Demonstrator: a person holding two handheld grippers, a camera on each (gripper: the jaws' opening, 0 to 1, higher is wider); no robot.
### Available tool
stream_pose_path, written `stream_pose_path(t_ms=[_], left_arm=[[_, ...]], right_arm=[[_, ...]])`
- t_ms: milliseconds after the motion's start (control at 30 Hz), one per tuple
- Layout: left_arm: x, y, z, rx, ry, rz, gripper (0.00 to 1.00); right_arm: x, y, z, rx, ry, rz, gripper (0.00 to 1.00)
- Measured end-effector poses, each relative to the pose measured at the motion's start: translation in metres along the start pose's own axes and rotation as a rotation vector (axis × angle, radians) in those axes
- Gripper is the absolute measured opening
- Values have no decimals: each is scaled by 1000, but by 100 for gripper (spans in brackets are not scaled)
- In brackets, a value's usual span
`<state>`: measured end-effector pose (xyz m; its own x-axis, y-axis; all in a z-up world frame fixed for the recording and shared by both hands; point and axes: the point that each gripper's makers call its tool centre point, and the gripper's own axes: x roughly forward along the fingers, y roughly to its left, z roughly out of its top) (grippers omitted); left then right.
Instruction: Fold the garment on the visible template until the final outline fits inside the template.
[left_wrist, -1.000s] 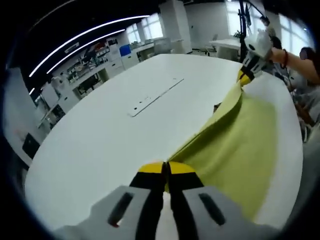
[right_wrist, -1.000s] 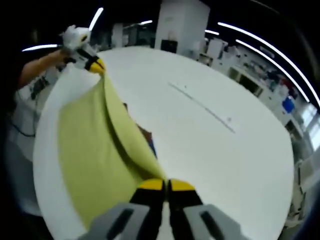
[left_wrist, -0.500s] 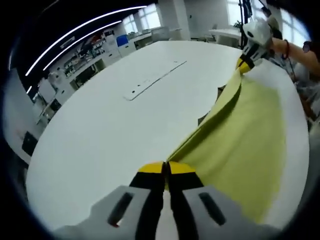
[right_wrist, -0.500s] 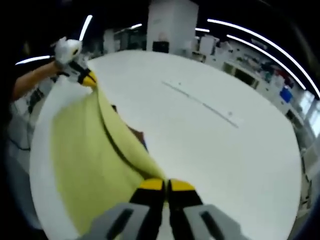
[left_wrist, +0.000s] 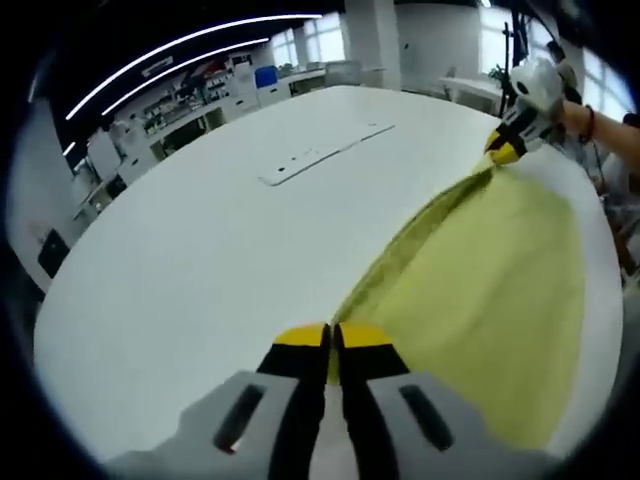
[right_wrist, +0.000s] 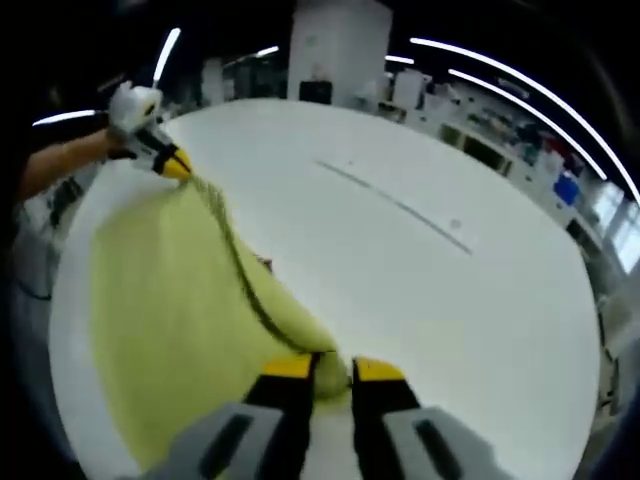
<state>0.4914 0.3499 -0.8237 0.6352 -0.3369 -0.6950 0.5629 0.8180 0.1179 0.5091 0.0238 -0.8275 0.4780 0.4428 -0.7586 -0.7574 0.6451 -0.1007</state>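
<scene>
Template marks cannot be made out anywhere; the yellow-green garment (left_wrist: 490, 270) covers that part of the white table (left_wrist: 200, 260), and its lower edge runs off the picture on the person's side. In the left gripper view the cloth spreads flat from the left gripper (left_wrist: 331, 340) up to the right gripper (left_wrist: 502, 152), with a folded ridge running along its table-side edge. The left gripper's yellow-tipped jaws sit pressed together with the garment's corner between them. In the right gripper view the right gripper (right_wrist: 330, 368) has its jaws a narrow gap apart, the cloth edge bunched just in front of and between them; whether they actually pinch it is hard to tell. The left gripper (right_wrist: 175, 166) appears far up-left there, at the garment's other corner, held by a hand (right_wrist: 128, 135) whose arm is cut off at the edge. A small dark patch (right_wrist: 263, 264) peeks out beside the fold line, too small to identify. A long thin strip (left_wrist: 325, 155) lies on the table well apart from the cloth. Shelves and desks line the blurred background
</scene>
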Motion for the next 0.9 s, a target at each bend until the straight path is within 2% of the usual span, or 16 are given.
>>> stream_pose_path(t_ms=[133, 233, 333, 400, 500, 567, 733, 867, 900], left_arm=[[-8, 5, -4, -28, -9, 15, 8], [-12, 4, -7, -48, -21, 17, 14], [-16, 9, -12, -64, -19, 37, 23], [-20, 10, -13, -88, -36, 45, 30], [-27, 6, -15, -157, -64, 30, 37], [-30, 8, -17, -190, -78, 26, 43], [-45, 0, -19, -305, -133, 11, 54], [-56, -5, -25, -318, -143, 9, 59], [-58, -7, -27, -320, -144, 8, 60]], right_arm=[[-3, -1, 0, -26, 0, -9, 21], [-4, 3, -3, -69, 2, -5, 24], [-2, -1, -6, -64, 13, -21, 25], [-2, -3, -8, -17, 6, -32, 29], [-6, 1, -7, 72, -23, -7, 40], [-8, 3, -7, 93, -29, 1, 46], [-19, 15, -7, 235, -55, 61, 62], [-25, 17, -12, 293, -59, 83, 73], [-30, 24, -13, 305, -60, 92, 75]])
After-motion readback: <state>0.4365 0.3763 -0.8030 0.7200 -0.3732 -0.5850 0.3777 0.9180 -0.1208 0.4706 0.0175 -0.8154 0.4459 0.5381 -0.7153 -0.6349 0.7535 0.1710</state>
